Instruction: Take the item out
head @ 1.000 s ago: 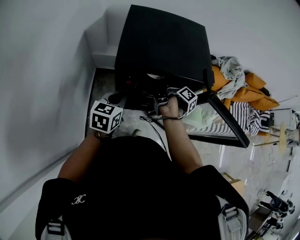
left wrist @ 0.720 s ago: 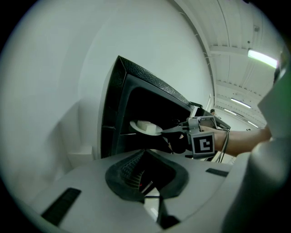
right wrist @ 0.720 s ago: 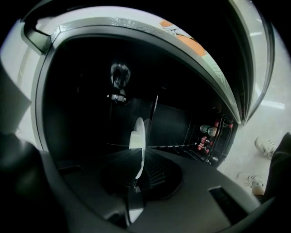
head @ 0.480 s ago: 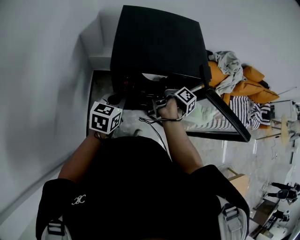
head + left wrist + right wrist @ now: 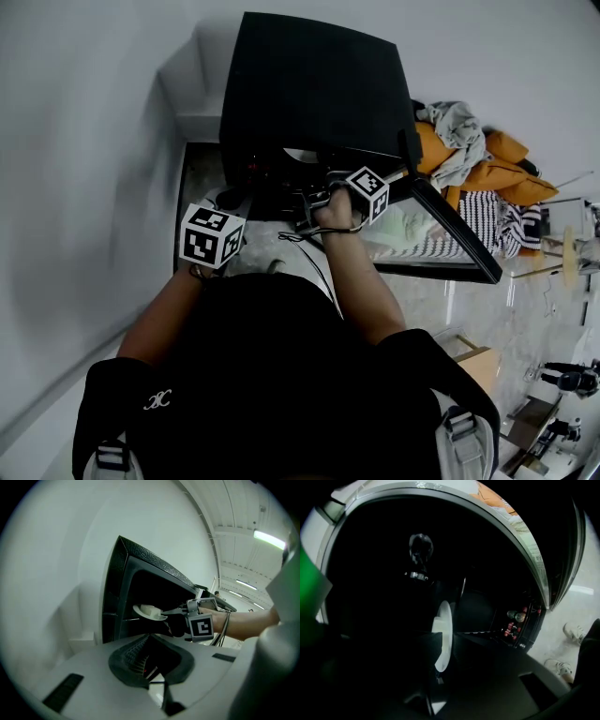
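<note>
The white plate [image 5: 149, 612] is gripped at its rim by the right tongs [image 5: 167, 616], whose jaws are closed on the edge; in the right gripper view the plate [image 5: 443, 634] shows edge-on between them, with the dark inside of the black oven [image 5: 319, 84] behind it. A pale lump lies on the plate, but I cannot tell what it is. From the left gripper view the plate hangs level at the mouth of the oven [image 5: 140, 573], just in front of the dark cavity and not resting on anything I can see. The oven door [image 5: 450, 239] stands wide open to the person's right.

The left tongs [image 5: 150, 663] are held back, low and to the left, well apart from the plate, with their jaws a little apart and nothing between them.

I would say the task is more than half done: the door is open, the grip is taken, and the plate seems lifted and drawn to the opening. What is left is to bring it fully clear of the oven and the door, keeping it level so the load does not slide, and to set it down somewhere; no place for that shows in these views
</note>
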Available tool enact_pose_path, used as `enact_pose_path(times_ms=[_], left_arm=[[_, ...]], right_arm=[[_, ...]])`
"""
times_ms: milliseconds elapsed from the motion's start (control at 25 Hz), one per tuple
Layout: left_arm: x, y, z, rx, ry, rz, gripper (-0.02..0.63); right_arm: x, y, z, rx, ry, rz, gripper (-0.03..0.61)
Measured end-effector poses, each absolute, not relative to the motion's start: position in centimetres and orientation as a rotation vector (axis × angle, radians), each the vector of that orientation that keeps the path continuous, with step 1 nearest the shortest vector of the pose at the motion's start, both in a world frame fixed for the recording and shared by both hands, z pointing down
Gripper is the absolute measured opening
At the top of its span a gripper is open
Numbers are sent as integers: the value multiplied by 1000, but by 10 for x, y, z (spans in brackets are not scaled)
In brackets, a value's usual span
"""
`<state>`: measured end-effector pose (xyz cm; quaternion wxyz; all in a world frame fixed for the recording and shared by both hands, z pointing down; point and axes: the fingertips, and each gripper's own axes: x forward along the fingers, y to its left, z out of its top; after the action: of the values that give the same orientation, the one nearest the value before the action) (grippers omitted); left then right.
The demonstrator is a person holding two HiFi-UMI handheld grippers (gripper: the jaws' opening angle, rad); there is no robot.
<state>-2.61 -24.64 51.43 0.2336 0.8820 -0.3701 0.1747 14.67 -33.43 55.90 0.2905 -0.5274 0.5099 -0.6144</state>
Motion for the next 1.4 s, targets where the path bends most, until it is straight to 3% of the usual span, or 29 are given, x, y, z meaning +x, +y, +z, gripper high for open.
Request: enact_pose_path(times_ms=[280,400,1400], left_arm=[[-28,-247,515,2414,-1028,474,6],[-30,-249,515,2411,-1032,471,6],[-19,-253,512,2447,-966,469,6]], right_arm=[[141,-336,568,-1375,1322,-1678,68],[141,-337,565,-1367,1338,-1665,27],[143,-302,557,-1250,1359,-1618,26]])
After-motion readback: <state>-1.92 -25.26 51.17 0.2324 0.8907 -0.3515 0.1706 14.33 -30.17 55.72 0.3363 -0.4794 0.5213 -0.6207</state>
